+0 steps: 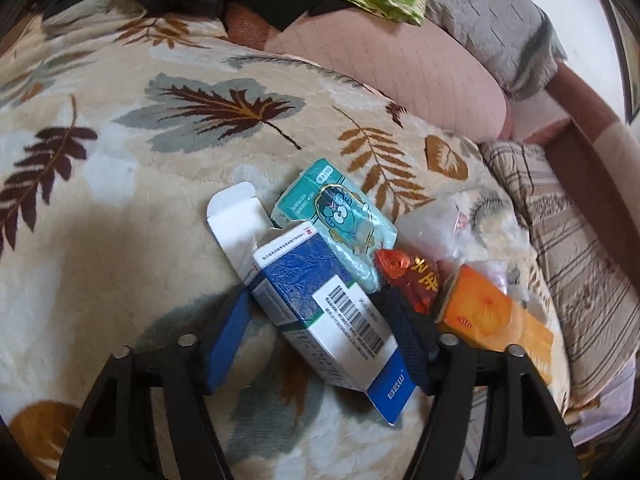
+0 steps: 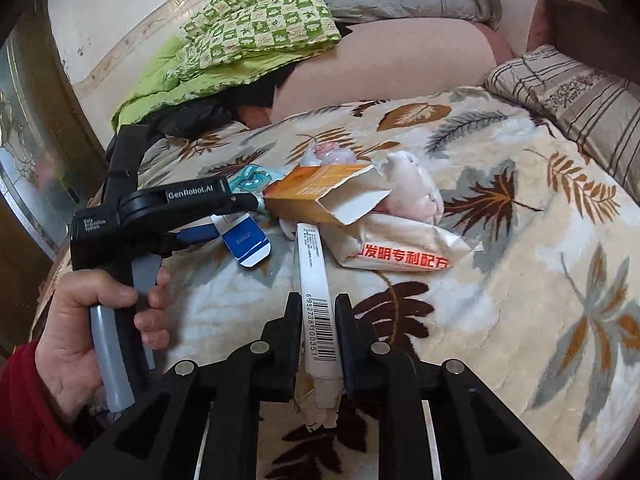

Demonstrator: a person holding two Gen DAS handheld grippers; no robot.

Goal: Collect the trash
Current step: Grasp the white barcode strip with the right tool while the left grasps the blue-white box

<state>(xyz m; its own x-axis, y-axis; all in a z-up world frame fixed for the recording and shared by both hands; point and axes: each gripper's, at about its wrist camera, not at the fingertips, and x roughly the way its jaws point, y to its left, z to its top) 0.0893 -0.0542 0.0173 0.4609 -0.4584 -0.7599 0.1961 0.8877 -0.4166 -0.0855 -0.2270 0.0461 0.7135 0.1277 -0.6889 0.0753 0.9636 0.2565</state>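
My left tongs (image 1: 316,320) stand wide astride the blue box (image 1: 320,312) on the bed, its long axis running 11 to 5 between them. My right tongs (image 2: 318,320) pinch the white strip (image 2: 318,312), pointing toward 12.

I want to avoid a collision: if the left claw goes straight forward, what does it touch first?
Probably the blue and white box, already lying between the open left claw fingers; beyond it lies the teal packet.

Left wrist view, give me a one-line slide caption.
Open left gripper straddles a blue box among wrappers on a leaf-print blanket.
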